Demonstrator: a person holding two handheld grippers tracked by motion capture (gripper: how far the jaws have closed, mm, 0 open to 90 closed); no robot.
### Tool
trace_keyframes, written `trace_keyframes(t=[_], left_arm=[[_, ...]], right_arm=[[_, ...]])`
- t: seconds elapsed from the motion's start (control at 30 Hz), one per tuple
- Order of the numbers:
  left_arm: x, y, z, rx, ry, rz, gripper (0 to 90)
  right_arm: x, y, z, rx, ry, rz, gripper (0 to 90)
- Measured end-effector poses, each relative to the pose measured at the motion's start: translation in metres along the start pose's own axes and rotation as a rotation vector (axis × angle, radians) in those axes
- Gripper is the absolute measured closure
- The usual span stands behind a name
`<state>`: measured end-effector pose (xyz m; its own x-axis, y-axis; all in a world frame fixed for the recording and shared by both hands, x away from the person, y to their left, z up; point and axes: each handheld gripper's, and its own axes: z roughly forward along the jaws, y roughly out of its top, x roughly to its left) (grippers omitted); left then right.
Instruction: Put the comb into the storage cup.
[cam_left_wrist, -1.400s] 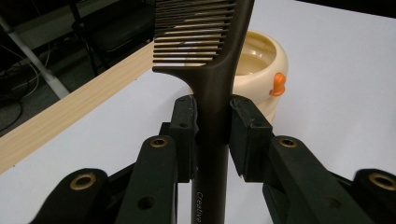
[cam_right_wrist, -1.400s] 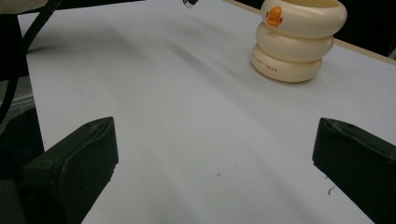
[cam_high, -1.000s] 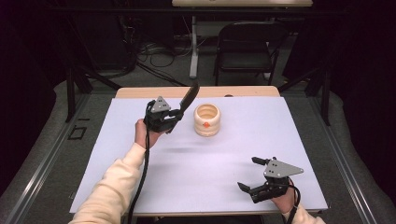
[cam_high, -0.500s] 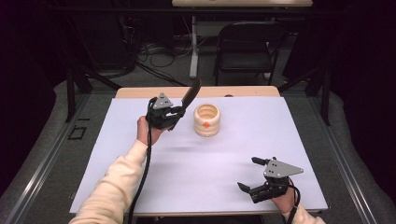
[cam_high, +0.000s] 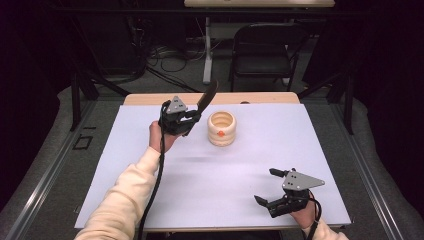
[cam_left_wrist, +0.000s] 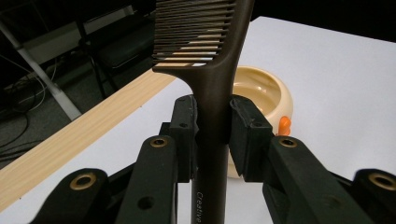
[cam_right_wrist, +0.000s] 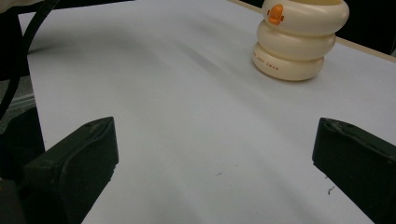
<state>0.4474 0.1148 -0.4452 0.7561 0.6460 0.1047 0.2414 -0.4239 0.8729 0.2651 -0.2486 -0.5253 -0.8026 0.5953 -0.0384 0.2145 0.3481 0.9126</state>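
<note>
L claw (cam_high: 192, 117) pinching comb (cam_left_wrist: 212, 93) handle, held just left of cup (cam_high: 221, 128) | R claw (cam_high: 270, 189) spread wide, low over desk (cam_high: 300, 135), nothing in it

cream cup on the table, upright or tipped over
Upright. The cream cup stands on its base on the white table, open mouth up; the left gripper view shows its hollow inside behind the comb.

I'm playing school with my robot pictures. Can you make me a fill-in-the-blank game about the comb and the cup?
1. The left gripper is shut on a brown ____.
2. The cream cup has a small ____ duck bill on its side.
3. The right gripper has its jaws wide ____ and holds nothing.
4. The cup stands on the ____ table cover.

Missing words: comb; orange; open; white
</note>
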Motion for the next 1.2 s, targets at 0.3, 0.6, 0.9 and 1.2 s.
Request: trace_keyframes(t=[0.3, 0.6, 0.9, 1.2], left_arm=[[0.001, 0.006, 0.001, -0.018, 0.008, 0.000, 72.4], [0.002, 0.009, 0.004, -0.029, 0.015, -0.008, 72.4], [0.002, 0.014, 0.007, -0.038, 0.021, -0.010, 72.4], [0.002, 0.021, 0.008, -0.049, 0.030, -0.004, 72.3]], right_arm=[[0.000, 0.000, 0.000, 0.003, -0.001, -0.001, 0.0], [0.000, 0.000, 0.000, 0.006, -0.002, -0.001, 0.0], [0.000, 0.000, 0.000, 0.006, 0.000, -0.002, 0.0], [0.000, 0.000, 0.000, 0.004, 0.000, -0.001, 0.0]])
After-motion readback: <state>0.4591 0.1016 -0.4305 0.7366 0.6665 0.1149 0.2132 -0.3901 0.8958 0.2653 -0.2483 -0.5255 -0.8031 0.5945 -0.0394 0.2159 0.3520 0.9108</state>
